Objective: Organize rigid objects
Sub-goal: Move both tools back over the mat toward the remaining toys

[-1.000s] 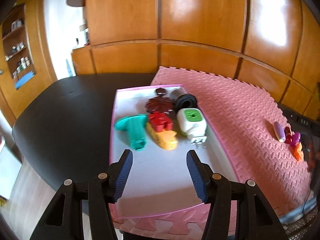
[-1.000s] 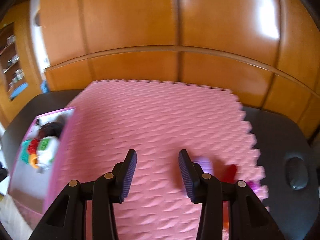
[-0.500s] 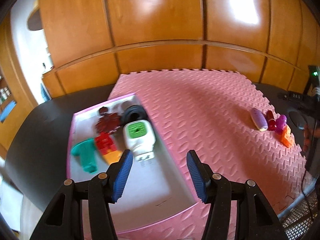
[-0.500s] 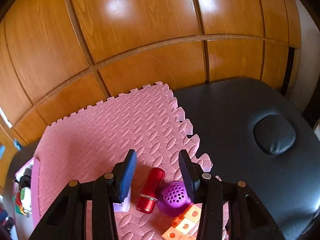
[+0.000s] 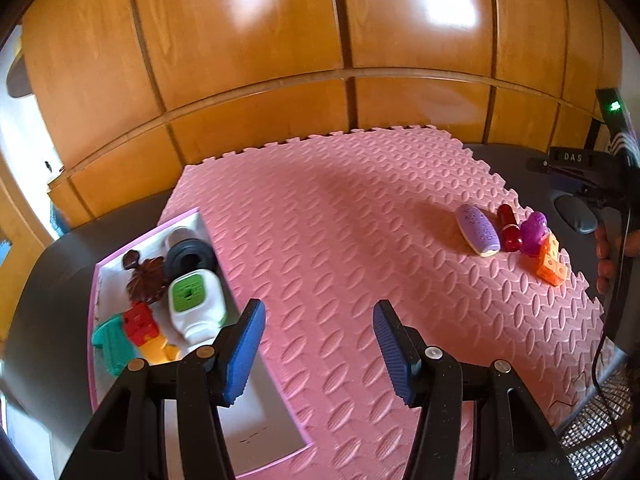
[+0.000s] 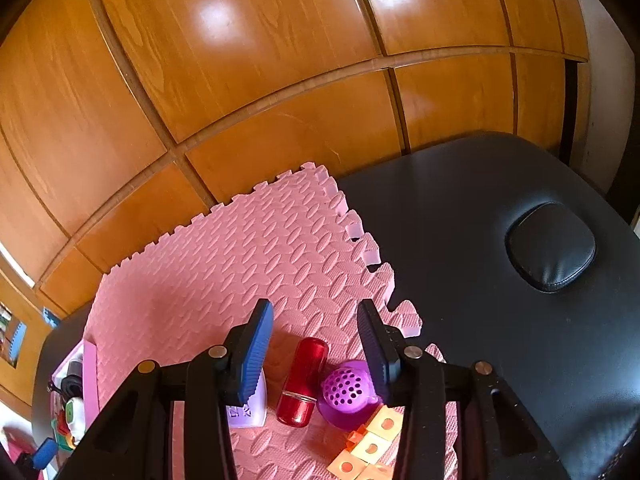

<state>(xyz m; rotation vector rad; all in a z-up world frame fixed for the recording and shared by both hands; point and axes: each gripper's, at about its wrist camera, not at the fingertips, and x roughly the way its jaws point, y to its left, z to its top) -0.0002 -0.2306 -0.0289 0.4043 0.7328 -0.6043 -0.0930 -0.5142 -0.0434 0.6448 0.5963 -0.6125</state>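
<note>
My left gripper [image 5: 318, 350] hangs open and empty over the pink foam mat [image 5: 340, 240], just right of the white tray [image 5: 260, 428]. In the tray lie a white-and-green plug [image 5: 196, 304], a black ring [image 5: 190, 256], a brown flower piece [image 5: 146, 280], and red, yellow and teal toys. My right gripper [image 6: 314, 350] is open above a cluster at the mat's right corner. The red cylinder [image 6: 302, 380] lies between its fingers, untouched, beside a purple perforated piece [image 6: 346, 394]. A lilac oval [image 6: 248, 404] is half hidden by the left finger. Orange blocks [image 6: 368, 448] lie nearest.
The mat lies on a black padded table [image 6: 460, 240] with a round cushion [image 6: 550, 246] at its right end. Wooden panels close off the back. In the left wrist view a hand [image 5: 608, 252] holds the right gripper's handle beside the same cluster [image 5: 509, 228].
The left gripper has swung right, from over the tray to over the mat. The right gripper went right across the mat to the toy cluster, then held there.
</note>
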